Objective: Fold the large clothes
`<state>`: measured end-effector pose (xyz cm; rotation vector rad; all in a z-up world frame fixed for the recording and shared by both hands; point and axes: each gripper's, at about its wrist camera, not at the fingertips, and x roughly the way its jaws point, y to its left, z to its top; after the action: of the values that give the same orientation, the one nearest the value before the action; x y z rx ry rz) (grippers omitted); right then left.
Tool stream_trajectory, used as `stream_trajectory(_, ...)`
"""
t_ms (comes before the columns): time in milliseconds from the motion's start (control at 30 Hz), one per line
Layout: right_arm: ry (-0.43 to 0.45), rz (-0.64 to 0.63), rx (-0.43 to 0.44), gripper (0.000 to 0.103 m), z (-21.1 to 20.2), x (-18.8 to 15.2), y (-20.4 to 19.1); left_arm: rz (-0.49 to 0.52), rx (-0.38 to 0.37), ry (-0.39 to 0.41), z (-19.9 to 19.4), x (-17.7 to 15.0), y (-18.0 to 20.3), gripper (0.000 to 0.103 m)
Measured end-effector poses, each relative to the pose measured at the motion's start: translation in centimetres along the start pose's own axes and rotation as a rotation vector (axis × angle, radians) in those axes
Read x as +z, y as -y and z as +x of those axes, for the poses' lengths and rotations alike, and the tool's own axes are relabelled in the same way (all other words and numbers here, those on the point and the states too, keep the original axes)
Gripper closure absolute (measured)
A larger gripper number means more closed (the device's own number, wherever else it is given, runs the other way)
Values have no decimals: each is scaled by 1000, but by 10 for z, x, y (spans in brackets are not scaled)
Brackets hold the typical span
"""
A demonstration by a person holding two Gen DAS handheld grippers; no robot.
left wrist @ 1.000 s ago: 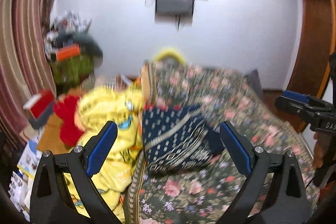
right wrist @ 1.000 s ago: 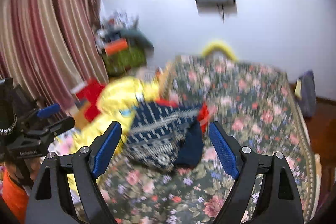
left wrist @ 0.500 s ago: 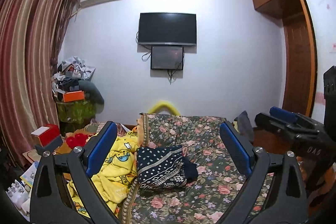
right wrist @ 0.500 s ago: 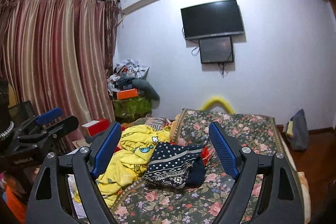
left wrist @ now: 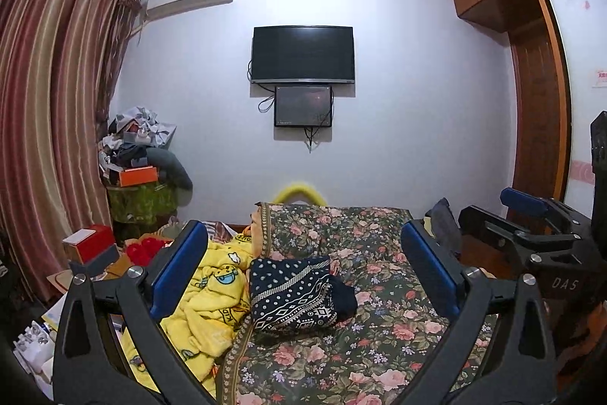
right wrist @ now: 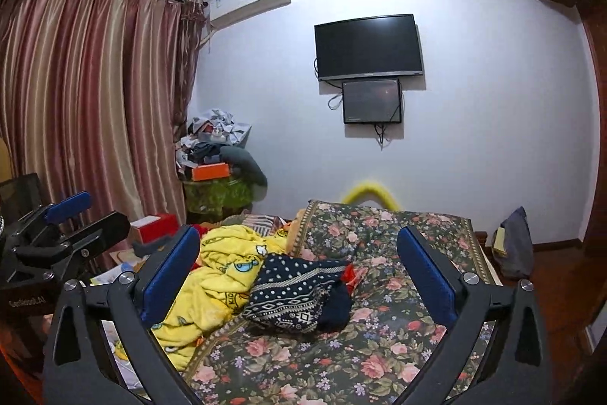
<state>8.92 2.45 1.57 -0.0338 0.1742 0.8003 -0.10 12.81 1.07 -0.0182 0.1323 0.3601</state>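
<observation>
A navy patterned garment (left wrist: pixel 294 295) lies folded in a compact bundle on the floral bed cover (left wrist: pixel 379 340); it also shows in the right wrist view (right wrist: pixel 296 295), with a bit of red cloth (right wrist: pixel 347 272) at its far edge. My left gripper (left wrist: pixel 303 272) is open and empty, held well back from the bundle. My right gripper (right wrist: pixel 299 272) is open and empty, also held back; it shows at the right of the left wrist view (left wrist: pixel 531 226). The left gripper shows at the left of the right wrist view (right wrist: pixel 64 230).
A crumpled yellow cartoon blanket (left wrist: pixel 212 298) lies left of the bundle. A red box (left wrist: pixel 87 247) and clutter stand by the striped curtain (left wrist: pixel 49 124). A piled cabinet (left wrist: pixel 142 177) fills the corner. A TV (left wrist: pixel 303 54) hangs on the wall. A wooden wardrobe (left wrist: pixel 538 139) stands right.
Both grippers have pulled up and back from the bed, so the view now takes in the whole room. The navy bundle stays in place. Both grippers stay open.
</observation>
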Motion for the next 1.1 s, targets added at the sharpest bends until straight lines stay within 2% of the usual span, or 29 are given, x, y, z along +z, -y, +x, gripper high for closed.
stream_trajectory(1100, -35, -6, -3, 0, -4, -7, -3, -39, 3, -52, 14, -12, 1, 1)
